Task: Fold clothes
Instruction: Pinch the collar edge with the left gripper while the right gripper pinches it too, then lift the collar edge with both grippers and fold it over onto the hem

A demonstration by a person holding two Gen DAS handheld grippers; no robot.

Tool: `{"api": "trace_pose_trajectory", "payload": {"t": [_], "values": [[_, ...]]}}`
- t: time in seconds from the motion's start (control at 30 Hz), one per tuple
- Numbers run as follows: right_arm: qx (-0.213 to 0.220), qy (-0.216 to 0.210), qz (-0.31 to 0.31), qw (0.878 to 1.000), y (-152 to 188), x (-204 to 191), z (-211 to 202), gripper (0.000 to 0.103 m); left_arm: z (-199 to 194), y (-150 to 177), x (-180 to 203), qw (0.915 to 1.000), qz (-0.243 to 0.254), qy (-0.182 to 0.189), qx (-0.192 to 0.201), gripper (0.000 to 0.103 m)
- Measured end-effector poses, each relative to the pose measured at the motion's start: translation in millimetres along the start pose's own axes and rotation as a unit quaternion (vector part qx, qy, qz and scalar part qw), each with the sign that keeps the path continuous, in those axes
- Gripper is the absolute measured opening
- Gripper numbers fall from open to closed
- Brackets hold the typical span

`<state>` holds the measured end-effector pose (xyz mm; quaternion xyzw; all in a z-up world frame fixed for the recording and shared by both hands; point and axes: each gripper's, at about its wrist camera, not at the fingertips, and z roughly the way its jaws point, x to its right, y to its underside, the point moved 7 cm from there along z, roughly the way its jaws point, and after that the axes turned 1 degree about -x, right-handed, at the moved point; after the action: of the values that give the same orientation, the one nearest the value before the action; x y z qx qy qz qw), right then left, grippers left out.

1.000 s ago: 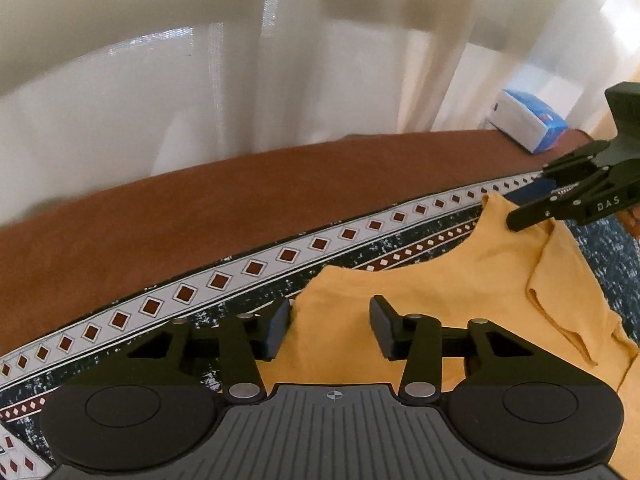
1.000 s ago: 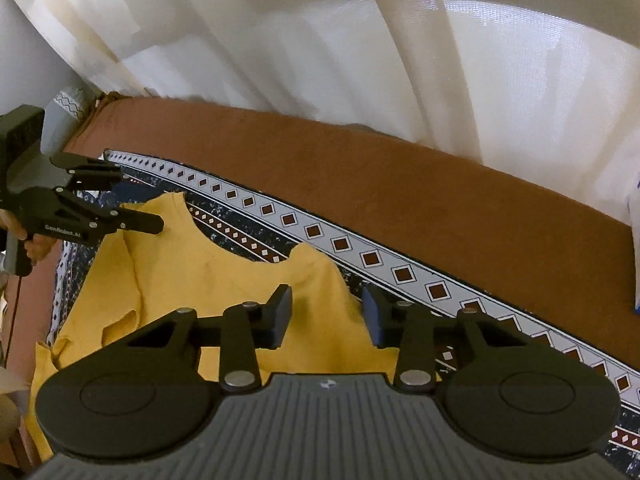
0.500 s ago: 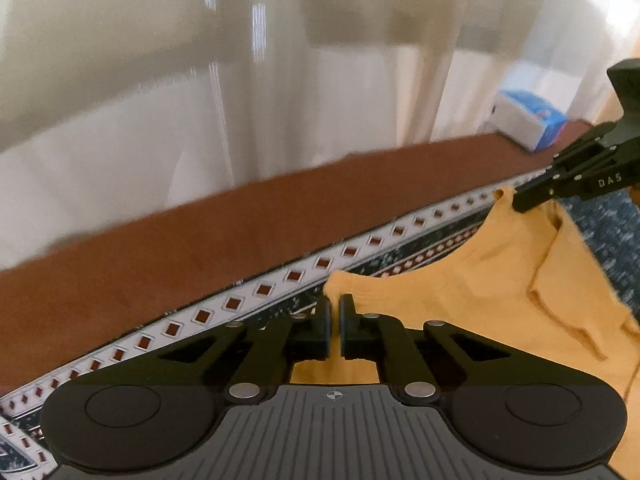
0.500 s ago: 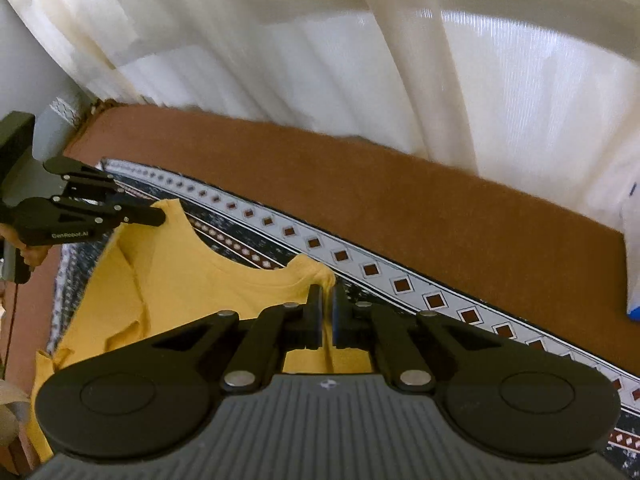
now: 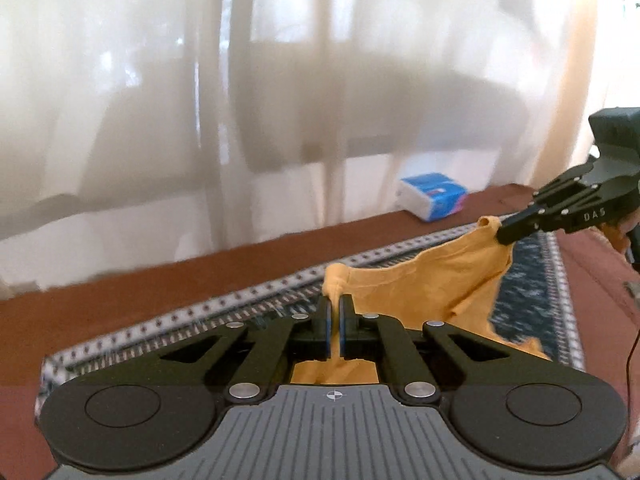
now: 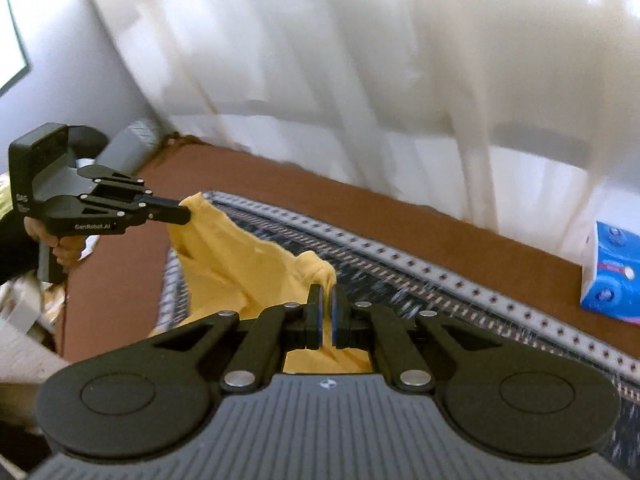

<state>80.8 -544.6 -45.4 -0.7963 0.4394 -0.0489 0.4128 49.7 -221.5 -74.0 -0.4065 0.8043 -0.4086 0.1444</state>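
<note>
— Where is the shirt (image 5: 432,280)?

— Lifted off the patterned cloth (image 5: 532,276), strung between two grippers before white curtains (image 6: 360,80).

— And the jaws?

— The left gripper (image 5: 335,312) is clamped on one bunched shoulder; the right gripper (image 6: 325,306) pinches the other, fabric wedged between its pads. A blue tissue pack (image 5: 434,196) sits behind.

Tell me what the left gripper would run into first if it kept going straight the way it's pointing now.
The left gripper, shut on the yellow shirt, points over the patterned runner and brown surface toward the white curtain. Beyond the bunched cloth it holds, the curtain looks first, though depth is unclear.
</note>
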Motion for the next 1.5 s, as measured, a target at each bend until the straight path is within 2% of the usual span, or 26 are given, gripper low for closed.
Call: {"api": "trace_pose_trajectory", "payload": {"t": [0.1,0.23,0.37,0.43,0.63,0.87,1.0,1.1,1.23,1.37,1.5], "values": [[-0.009,-0.007,-0.013,1.000,34,-33,-23,0.004,-28,34,28,0.9999,-0.013,0.002,-0.008,0.000],[-0.041,-0.018,-0.003,0.999,97,-64,-31,0.004,-37,94,59,0.9977,-0.042,0.014,-0.052,0.000],[-0.067,-0.016,-0.002,0.998,130,-69,-22,0.004,-29,142,79,0.9944,-0.035,0.001,-0.100,0.000],[-0.080,-0.014,-0.002,0.997,147,-72,-18,0.004,-25,157,83,0.9933,-0.028,-0.008,-0.112,0.000],[-0.119,-0.009,-0.001,0.993,195,-79,-6,0.004,-25,163,86,0.9931,-0.024,-0.019,-0.113,0.000],[-0.095,-0.008,-0.002,0.995,191,-86,-20,0.004,-42,160,95,0.9944,-0.031,-0.016,-0.099,0.000],[-0.116,-0.002,-0.016,0.993,205,-85,-14,0.004,-32,181,103,0.9908,-0.007,-0.018,-0.134,0.000],[-0.137,0.001,-0.027,0.990,220,-87,-5,0.004,-27,194,105,0.9885,-0.010,-0.021,-0.149,0.001],[-0.151,-0.001,-0.029,0.988,234,-93,-2,0.004,-27,203,105,0.9869,-0.024,-0.028,-0.157,0.019],[-0.162,-0.001,-0.022,0.987,243,-97,-1,0.004,-29,211,100,0.9839,-0.033,-0.029,-0.173,0.025],[-0.151,0.007,-0.001,0.988,241,-95,-11,0.007,-42,204,80,0.9842,-0.088,-0.056,-0.143,0.035]]}}
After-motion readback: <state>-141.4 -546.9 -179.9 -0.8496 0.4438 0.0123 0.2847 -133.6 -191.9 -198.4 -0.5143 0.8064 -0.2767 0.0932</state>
